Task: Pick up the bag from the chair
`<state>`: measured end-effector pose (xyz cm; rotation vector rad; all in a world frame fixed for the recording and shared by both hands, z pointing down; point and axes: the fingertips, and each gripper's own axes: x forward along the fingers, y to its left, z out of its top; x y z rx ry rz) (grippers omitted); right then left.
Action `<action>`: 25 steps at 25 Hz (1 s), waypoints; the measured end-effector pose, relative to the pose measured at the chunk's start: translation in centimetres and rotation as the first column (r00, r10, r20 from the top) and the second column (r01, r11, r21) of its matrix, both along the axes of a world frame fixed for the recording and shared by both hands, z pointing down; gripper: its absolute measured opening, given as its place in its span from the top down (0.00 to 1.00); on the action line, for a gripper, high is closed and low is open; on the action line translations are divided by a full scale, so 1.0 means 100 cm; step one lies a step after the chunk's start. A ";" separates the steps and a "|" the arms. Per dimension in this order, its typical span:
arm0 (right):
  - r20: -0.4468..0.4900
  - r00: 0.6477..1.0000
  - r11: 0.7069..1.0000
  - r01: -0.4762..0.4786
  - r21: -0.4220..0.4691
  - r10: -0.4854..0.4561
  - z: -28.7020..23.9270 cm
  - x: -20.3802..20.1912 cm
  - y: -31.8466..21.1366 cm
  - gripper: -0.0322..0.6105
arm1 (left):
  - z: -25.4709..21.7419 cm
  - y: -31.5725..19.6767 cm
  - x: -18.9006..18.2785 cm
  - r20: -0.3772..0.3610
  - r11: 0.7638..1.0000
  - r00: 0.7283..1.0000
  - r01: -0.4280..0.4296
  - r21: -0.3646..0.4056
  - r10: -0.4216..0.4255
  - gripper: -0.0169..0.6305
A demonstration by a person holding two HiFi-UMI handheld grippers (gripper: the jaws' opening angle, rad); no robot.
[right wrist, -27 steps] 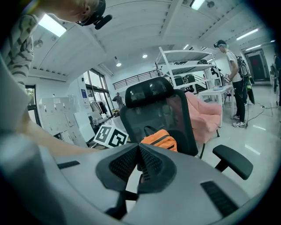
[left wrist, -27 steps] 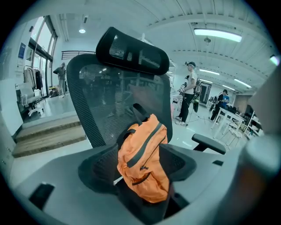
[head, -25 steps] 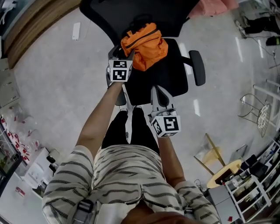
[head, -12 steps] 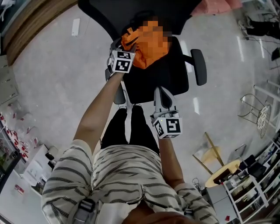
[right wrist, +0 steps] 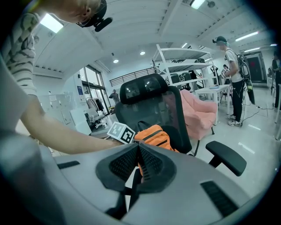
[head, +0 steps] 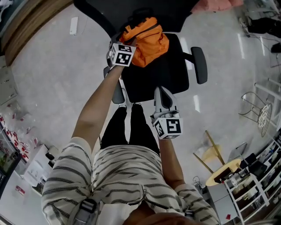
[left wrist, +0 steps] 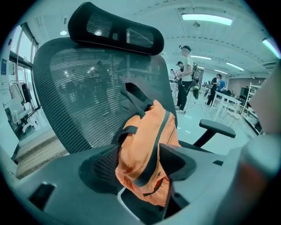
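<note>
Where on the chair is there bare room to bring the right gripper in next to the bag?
The seat is bare at its front and right side, from the bag to the right-hand armrest; the right gripper hovers over its front edge. It is crowded at the back left, where the bag sits against the backrest between the fingers of the left gripper.

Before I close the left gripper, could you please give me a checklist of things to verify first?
1. Orange fabric bag sits between the left gripper fingers: ok.
2. Left fingers are apart, ready to close: ok.
3. Fingers would catch a black strap rather than loose fabric: cannot tell.
4. Bag rests on the black mesh office chair, leaning on its backrest: ok.
5. Right gripper is shut, empty and well back from the bag: ok.
</note>
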<state>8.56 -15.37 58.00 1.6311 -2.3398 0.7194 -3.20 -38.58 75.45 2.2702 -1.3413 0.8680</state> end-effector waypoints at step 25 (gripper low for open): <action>0.001 1.000 1.000 -0.008 0.006 0.008 -0.003 -0.003 -0.005 0.92 | -0.015 0.025 0.034 -0.064 0.995 0.995 -0.081 -0.053 0.077 0.93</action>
